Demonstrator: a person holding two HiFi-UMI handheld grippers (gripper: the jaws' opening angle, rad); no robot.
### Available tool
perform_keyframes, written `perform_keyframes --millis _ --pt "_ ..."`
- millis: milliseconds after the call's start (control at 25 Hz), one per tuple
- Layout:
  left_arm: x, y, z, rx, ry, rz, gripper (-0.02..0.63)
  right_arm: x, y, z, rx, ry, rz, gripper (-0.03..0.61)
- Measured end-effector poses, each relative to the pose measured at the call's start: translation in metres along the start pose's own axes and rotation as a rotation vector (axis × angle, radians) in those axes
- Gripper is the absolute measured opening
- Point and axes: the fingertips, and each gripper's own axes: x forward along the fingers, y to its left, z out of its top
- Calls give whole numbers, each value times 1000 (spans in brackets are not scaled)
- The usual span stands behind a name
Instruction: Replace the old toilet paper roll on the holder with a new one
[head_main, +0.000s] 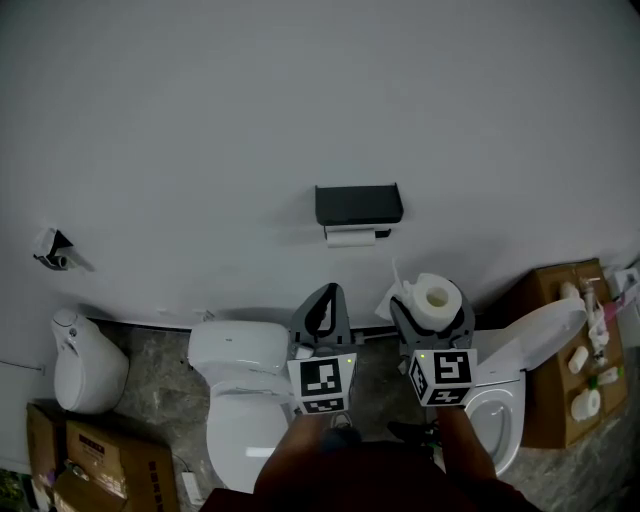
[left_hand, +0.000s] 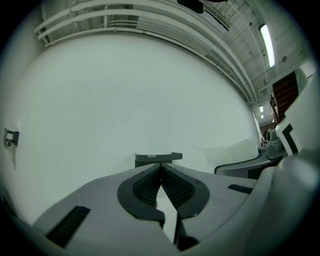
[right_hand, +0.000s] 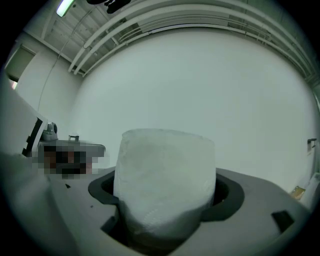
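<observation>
Carry-in step: right gripper (head_main: 435, 304) clamps the full white paper roll (head_main: 437, 294); left gripper (head_main: 327, 290) pinched shut, empty.
Next, I'd say: strip the thin old roll (head_main: 350, 238) off the black wall holder (head_main: 358, 204).

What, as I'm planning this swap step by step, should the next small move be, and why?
Probably move the left gripper toward the old roll under the black holder. Its jaws are shut on nothing, the right gripper is clamped on the new roll, and the old roll is not yet off.
</observation>
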Motion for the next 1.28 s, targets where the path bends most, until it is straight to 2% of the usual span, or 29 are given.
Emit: perform_keyframes --millis 200,400,680,760,840,920,1040,1280 --pt "27 19 -6 -4 12 -30 15 27 0 -1 4 11 -36 456" --pt "47 24 -15 -6 31 -21 15 45 -9 2 1 -19 -49 454" --pt "65 20 -26 2 59 14 15 64 -19 -4 5 -16 -10 455" --pt "69 18 -28 -40 54 15 15 67 -23 -6 9 -13 -3 454" --pt "74 16 -30 -182 42 -8 15 68 -27 -8 12 -11 0 454" --pt "78 16 -33 -401 26 -41 24 69 -32 -9 15 -6 1 454" --pt "87 17 -46 -691 20 -74 132 70 -41 -12 21 0 -1 454" --pt "106 15 -70 -1163 -26 -118 210 70 -56 -17 30 4 -15 455"
